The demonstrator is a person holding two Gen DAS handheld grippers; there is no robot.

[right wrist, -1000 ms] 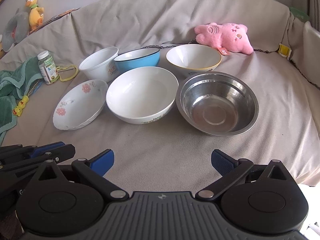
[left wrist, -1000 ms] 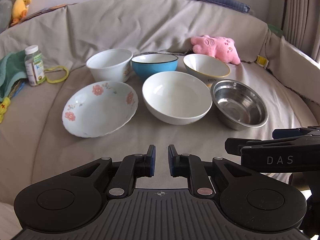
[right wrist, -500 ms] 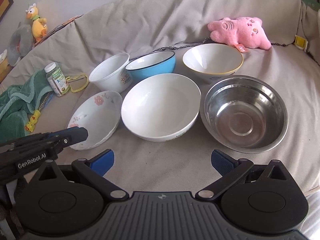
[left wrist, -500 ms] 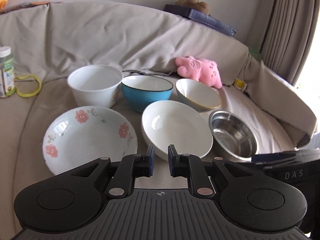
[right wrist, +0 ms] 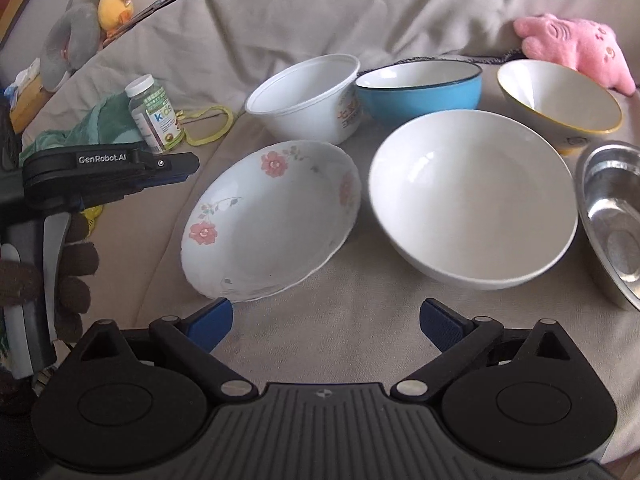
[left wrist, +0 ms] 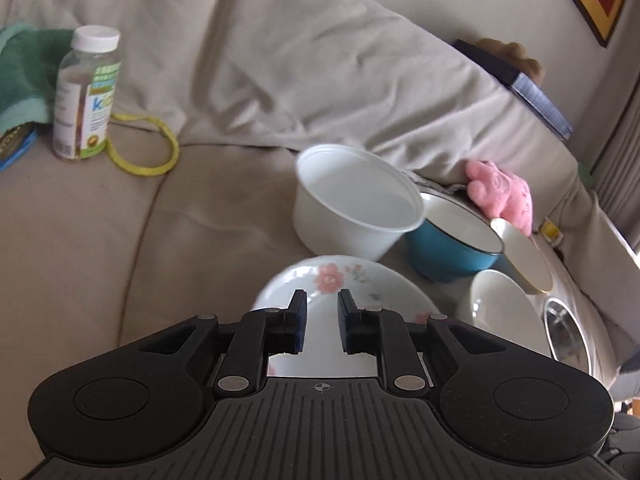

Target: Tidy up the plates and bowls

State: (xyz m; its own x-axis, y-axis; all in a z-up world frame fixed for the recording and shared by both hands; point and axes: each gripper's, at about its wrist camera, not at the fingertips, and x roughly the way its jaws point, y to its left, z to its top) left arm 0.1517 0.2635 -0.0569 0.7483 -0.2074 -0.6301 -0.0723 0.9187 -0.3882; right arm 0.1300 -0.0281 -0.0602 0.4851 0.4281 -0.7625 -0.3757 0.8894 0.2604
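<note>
Right wrist view: right gripper [right wrist: 326, 320] jaws just been narrowing, wide apart, nothing btwn, near floral plate [right wrist: 272, 220] on sofa cushion [right wrist: 360, 320]. Left gripper [left wrist: 322, 320] jaws near-together, empty. Risk: plate rim skids on soft fabric w/ off-centre pinch.

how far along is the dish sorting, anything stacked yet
Nothing is stacked: the floral plate, big white bowl, plastic bowl, blue bowl and the rest each sit alone. Both grippers hold nothing; the left gripper hovers over the floral plate. All the stacking is left.
</note>
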